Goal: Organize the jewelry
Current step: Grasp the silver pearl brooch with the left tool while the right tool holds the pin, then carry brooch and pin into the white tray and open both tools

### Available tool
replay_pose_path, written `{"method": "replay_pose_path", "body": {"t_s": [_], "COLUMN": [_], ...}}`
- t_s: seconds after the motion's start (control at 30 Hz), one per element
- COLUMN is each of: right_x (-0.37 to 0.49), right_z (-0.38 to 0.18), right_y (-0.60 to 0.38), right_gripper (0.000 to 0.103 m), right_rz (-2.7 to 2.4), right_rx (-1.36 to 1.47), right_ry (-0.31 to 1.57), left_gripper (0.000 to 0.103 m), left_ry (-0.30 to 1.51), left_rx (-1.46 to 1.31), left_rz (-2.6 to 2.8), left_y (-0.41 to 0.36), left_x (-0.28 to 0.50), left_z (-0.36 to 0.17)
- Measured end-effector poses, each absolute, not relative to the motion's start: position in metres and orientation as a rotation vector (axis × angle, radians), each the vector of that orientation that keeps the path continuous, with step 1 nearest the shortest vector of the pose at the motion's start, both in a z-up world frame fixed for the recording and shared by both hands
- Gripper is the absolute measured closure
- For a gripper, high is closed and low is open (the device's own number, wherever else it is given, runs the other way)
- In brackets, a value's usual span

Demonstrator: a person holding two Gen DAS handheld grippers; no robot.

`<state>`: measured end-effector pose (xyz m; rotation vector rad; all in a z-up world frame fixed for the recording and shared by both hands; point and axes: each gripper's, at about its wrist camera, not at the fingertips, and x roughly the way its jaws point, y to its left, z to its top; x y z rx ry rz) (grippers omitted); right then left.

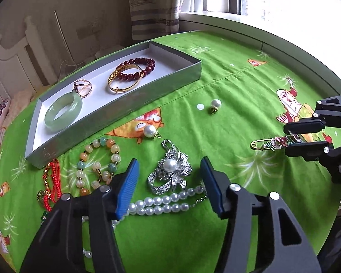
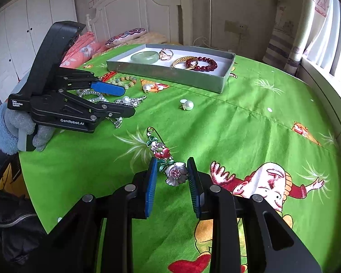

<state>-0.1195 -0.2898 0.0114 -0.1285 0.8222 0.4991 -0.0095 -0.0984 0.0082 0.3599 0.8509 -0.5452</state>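
Observation:
A grey box (image 1: 161, 88) (image 2: 170, 75) holds a jade bangle (image 1: 63, 111), a ring (image 1: 83, 88), a gold bangle (image 1: 122, 79) and a dark red bead bracelet (image 1: 138, 67). My left gripper (image 1: 169, 168) is open above a silver flower brooch (image 1: 170, 168) and a pearl strand (image 1: 161, 202). My right gripper (image 2: 172, 173) stands on both sides of the flower end of a floral pin brooch (image 2: 162, 153), its pads close to the flower (image 2: 176, 173); it also shows in the left wrist view (image 1: 301, 138). I cannot tell if it grips.
Loose on the green cartoon tablecloth (image 1: 238, 204): two pearl earrings (image 1: 216, 104) (image 1: 150, 131), a pastel bead bracelet (image 1: 97, 166), a red cord bracelet (image 1: 51, 184). A bed (image 2: 125, 36) and a window sill (image 1: 250, 27) border the round table.

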Motion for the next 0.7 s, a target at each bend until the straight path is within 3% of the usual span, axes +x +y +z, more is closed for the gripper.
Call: {"method": "replay_pose_path", "body": {"t_s": [0.17, 0.7], "right_x": [-0.118, -0.114], "right_z": [0.01, 0.024], "right_y": [-0.289, -0.289], "right_gripper": [0.076, 0.076], "right_rz": [0.481, 0.428], "right_rx": [-0.136, -0.125], "right_ry": [0.831, 0.765], "left_gripper": [0.071, 0.072], "left_ry": [0.853, 0.708], "left_rx": [0.32, 0.246], "left_rz": [-0.587, -0.5], "left_y": [-0.096, -0.079], "left_x": [-0.011, -0.02], "left_z": [0.009, 0.044]}}
